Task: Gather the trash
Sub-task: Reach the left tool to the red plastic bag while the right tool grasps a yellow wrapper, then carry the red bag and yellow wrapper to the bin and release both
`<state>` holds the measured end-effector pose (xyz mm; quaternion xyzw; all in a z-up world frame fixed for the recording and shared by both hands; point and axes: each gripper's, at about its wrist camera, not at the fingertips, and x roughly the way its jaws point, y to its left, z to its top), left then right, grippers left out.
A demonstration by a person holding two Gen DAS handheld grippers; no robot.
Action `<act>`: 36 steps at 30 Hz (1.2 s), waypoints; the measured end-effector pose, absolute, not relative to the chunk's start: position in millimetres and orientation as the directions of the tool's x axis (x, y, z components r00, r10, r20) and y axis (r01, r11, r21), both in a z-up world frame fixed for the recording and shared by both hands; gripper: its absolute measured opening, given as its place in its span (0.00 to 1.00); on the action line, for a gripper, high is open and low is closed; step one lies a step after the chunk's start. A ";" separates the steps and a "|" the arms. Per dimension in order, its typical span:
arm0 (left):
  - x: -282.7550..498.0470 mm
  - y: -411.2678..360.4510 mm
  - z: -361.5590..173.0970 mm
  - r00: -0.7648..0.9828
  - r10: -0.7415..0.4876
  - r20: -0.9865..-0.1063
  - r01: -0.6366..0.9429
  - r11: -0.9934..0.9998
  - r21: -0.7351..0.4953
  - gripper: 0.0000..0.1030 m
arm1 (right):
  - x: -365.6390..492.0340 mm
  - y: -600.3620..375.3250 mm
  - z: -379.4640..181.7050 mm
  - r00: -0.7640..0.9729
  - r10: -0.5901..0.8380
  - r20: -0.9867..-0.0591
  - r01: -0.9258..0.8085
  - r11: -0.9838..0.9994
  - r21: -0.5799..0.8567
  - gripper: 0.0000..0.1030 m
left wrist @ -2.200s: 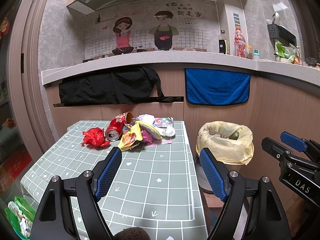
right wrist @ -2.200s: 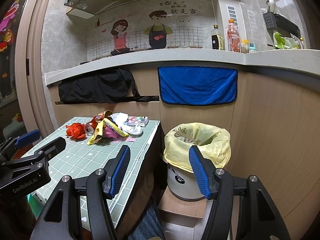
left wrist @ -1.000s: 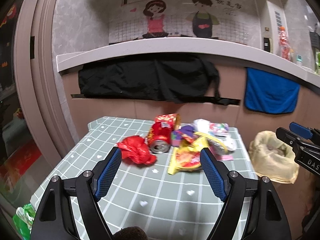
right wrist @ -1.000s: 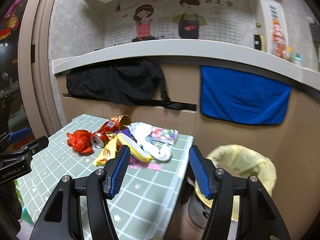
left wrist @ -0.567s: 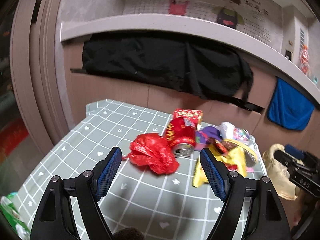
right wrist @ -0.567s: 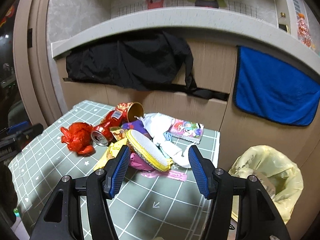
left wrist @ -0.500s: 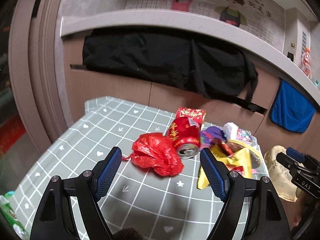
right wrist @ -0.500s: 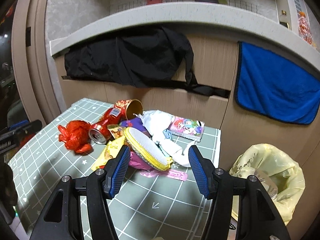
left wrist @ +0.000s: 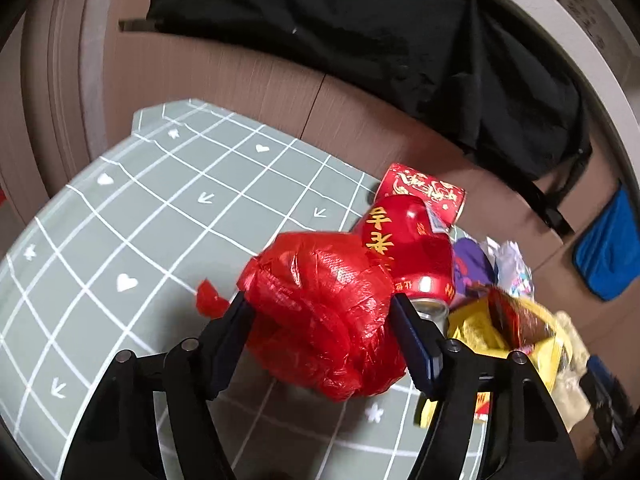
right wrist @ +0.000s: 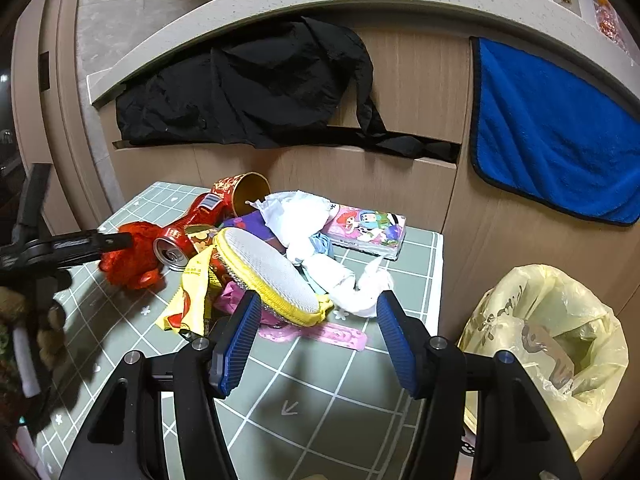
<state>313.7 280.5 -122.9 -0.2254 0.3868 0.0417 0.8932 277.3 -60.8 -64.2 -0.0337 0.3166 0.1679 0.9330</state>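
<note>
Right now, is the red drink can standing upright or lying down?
Lying down: the red drink can rests on its side, its silver end facing outward.

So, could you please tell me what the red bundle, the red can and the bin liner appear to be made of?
Red bundle: thin crinkly plastic film, glossy, with sharp shiny creases, probably a bag; it sits between the left hand-held gripper fingers. Red can: likely aluminium, with a printed gloss body and a bare silvery rim. Bin liner: thin, translucent pale yellow plastic; contents show faintly through.
</note>
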 end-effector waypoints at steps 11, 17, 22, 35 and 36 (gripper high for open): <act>284.8 276.7 -99.5 0.729 -0.132 -0.671 -0.212 0.889 -0.405 0.19 | 268.7 -26.8 -54.5 0.661 0.444 -0.605 -0.505 0.860 0.078 0.50; 241.8 274.0 -85.6 0.765 -0.128 -0.631 -0.174 0.903 -0.394 0.18 | 270.8 -2.3 -59.5 0.600 0.470 -0.648 -0.560 0.825 0.080 0.45; 224.1 274.6 -88.0 0.760 -0.145 -0.634 -0.157 0.905 -0.396 0.18 | 284.5 18.5 -68.5 0.559 0.474 -0.680 -0.579 0.810 0.089 0.43; 219.8 276.2 -115.6 0.729 -0.100 -0.677 -0.235 0.892 -0.386 0.43 | 294.0 36.8 -71.3 0.509 0.511 -0.693 -0.625 0.773 0.110 0.14; 221.6 276.6 -117.0 0.726 -0.098 -0.681 -0.243 0.890 -0.386 0.51 | 291.5 32.3 -67.9 0.511 0.514 -0.689 -0.624 0.773 0.114 0.14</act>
